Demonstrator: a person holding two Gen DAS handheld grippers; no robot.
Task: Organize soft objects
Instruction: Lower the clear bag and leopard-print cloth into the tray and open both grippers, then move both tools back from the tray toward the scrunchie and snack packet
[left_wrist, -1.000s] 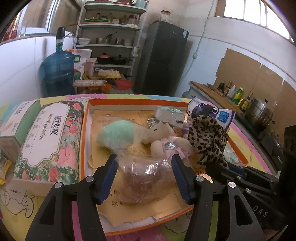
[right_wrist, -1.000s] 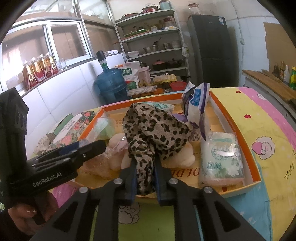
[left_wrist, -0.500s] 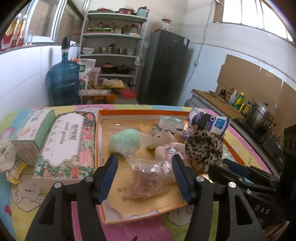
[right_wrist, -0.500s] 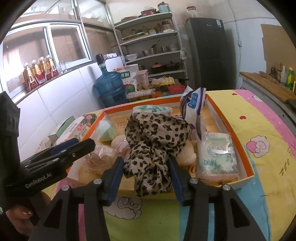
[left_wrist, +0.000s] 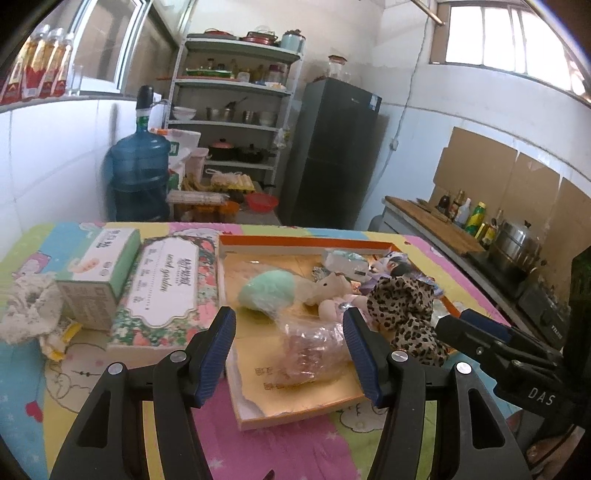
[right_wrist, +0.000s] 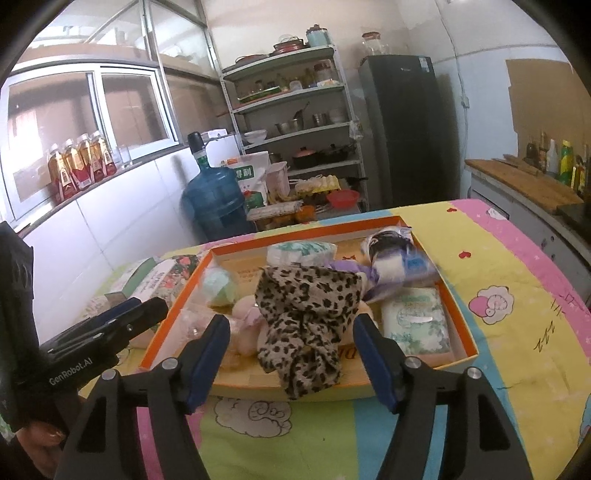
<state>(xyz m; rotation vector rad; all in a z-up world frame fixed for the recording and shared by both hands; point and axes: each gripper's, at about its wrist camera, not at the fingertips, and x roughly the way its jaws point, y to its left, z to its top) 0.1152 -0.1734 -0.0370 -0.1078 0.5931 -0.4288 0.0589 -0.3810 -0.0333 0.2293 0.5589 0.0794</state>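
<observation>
An orange-rimmed box (right_wrist: 460, 334) (left_wrist: 306, 242) on the table holds soft things. A leopard-print cloth (right_wrist: 306, 314) (left_wrist: 404, 314) lies draped over its near edge. My right gripper (right_wrist: 290, 354) is just in front of it, jaws opening, pads clear of the cloth. Inside the box are a mint green puff (left_wrist: 267, 290) (right_wrist: 219, 290), a pale plush toy (left_wrist: 332, 291), a clear bag (left_wrist: 314, 349), tissue packs (right_wrist: 415, 321) (right_wrist: 301, 253) and a purple-white pouch (right_wrist: 393, 258). My left gripper (left_wrist: 290, 354) is open with nothing in it, short of the clear bag.
Left of the box lie a floral tissue pack (left_wrist: 168, 291), a green-white carton (left_wrist: 99, 271) and a grey crumpled cloth (left_wrist: 27, 314). Behind the table stand a water jug (left_wrist: 138, 173), shelves (left_wrist: 236, 122) and a dark fridge (left_wrist: 332, 155). A counter with pots (left_wrist: 515, 247) runs along the right.
My right gripper was shut on the leopard cloth, then opened and let it drop onto the box edge. Both grippers have drawn back and up from the box.
</observation>
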